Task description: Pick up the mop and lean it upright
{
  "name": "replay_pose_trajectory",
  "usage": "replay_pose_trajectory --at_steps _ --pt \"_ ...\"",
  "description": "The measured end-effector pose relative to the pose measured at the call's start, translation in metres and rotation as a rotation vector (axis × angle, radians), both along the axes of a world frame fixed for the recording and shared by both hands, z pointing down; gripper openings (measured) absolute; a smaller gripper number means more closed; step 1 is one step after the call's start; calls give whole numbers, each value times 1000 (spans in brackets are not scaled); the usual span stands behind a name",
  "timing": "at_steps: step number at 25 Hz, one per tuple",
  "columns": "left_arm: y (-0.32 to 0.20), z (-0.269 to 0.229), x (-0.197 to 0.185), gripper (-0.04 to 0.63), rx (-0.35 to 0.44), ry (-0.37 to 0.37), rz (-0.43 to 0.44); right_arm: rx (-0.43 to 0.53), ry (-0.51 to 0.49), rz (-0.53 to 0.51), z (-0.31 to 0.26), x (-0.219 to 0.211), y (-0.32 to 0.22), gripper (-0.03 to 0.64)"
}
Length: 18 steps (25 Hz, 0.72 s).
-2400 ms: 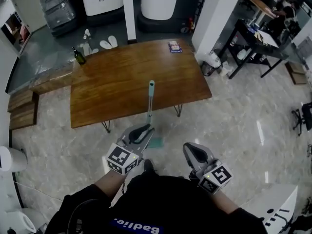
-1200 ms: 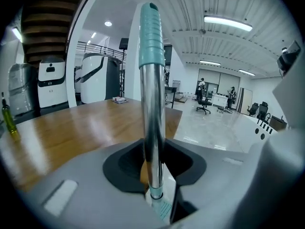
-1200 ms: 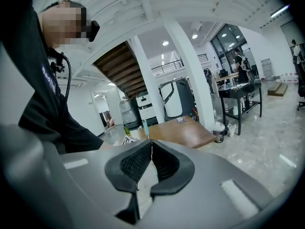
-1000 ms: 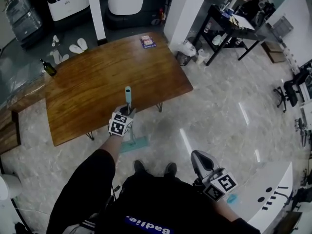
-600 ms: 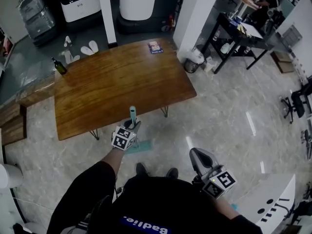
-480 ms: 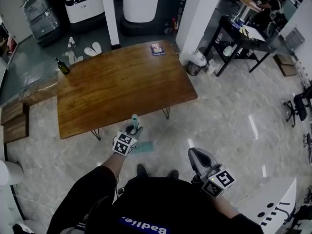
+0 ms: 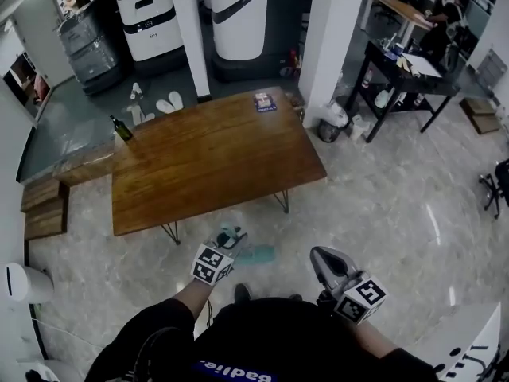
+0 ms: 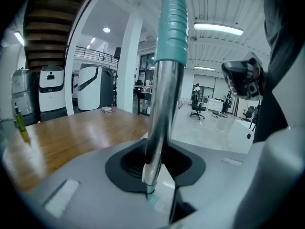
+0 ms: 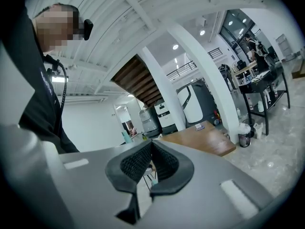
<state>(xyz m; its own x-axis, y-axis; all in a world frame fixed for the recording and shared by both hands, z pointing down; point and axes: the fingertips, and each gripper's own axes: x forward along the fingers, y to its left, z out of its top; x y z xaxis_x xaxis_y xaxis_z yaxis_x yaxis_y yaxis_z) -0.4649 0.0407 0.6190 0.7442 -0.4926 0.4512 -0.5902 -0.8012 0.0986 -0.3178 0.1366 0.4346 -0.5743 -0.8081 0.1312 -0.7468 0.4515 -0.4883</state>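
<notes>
While the left tool (image 7: 229, 243) sits at lower centre of the head view, its jaws are clamped on the mop (image 8: 164, 104) shaft, below the teal grip. The right tool (image 7: 321, 258), lower right, is closed and empty. The mop head shows just right of the left tool, below the tabletop (image 7: 207, 157) in the frame.

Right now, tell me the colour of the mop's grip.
Teal grip, ribbed, above a bare metal pole. It shows best in the left gripper view.
</notes>
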Motion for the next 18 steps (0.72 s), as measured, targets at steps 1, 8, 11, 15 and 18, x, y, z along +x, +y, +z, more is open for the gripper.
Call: replay_pose_trajectory --at_steps 1,8,11,15,18 --pt "2 -13 5 106 10 15 6 7 -9 2 -2 4 -1 6" --pt "23 -102 47 106 83 124 78 17 -56 38 -7 29 1 6" --pt "37 -132 66 106 105 147 121 28 -68 43 -9 34 2 6" --pt "64 -164 89 106 123 166 190 30 -82 45 -10 39 4 6" --pt "80 -188 105 106 145 183 238 36 -89 57 -11 46 5 6"
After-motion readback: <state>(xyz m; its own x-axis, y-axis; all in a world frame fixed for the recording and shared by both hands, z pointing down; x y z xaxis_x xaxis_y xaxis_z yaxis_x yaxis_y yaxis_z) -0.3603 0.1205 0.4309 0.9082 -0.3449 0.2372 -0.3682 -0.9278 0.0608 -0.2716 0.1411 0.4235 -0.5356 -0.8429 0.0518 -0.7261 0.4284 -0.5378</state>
